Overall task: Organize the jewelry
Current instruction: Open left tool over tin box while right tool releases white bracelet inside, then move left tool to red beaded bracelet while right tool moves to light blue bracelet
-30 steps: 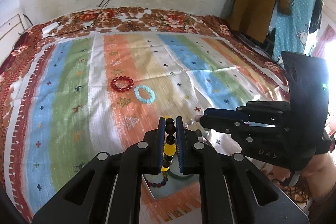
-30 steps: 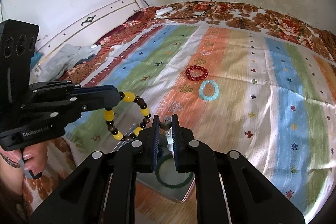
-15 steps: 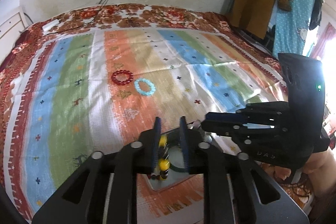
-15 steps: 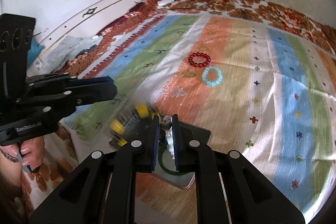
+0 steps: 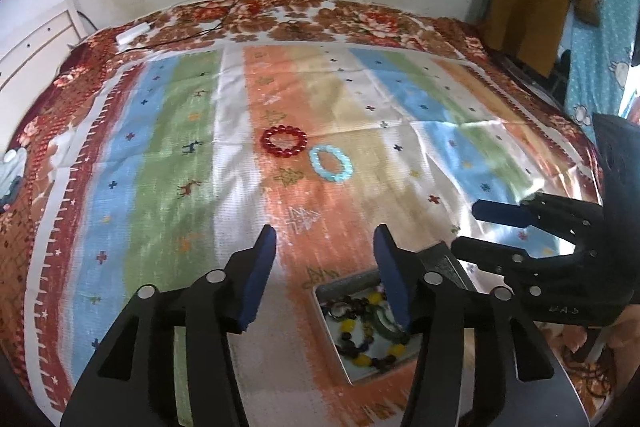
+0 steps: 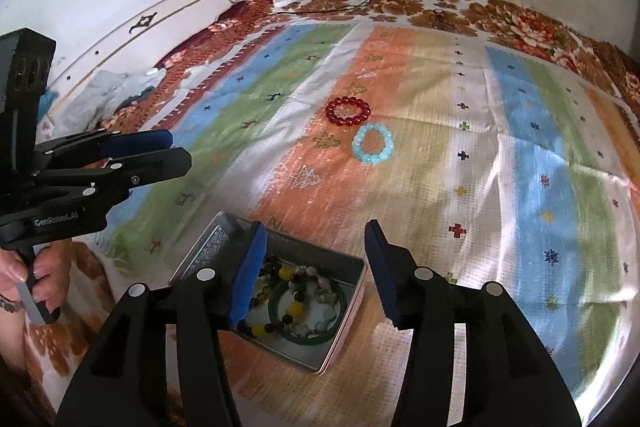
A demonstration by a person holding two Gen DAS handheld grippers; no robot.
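On the bed, left to right:
left gripper (image 5: 324, 239): jaws opening, nothing between them; probably clearing the tin.
tin (image 6: 352, 267): open metal box just below both grippers, holds yellow-and-dark bead bracelet (image 6: 294, 308) and green bangle (image 6: 308, 335).
right gripper (image 6: 316, 239): jaws opening, empty.
still loose: red bracelet (image 6: 347, 111), blue bracelet (image 6: 373, 143), farther up the bedspread (image 6: 520, 187).

tin (image 5: 352, 281) partly behind fingers (image 5: 394, 283); beads blurred

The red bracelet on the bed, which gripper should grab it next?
Probably the left gripper. Its jaws are opening with nothing between them, and the red bracelet lies nearly straight ahead. The right gripper, also opening and empty, points nearer the blue bracelet.
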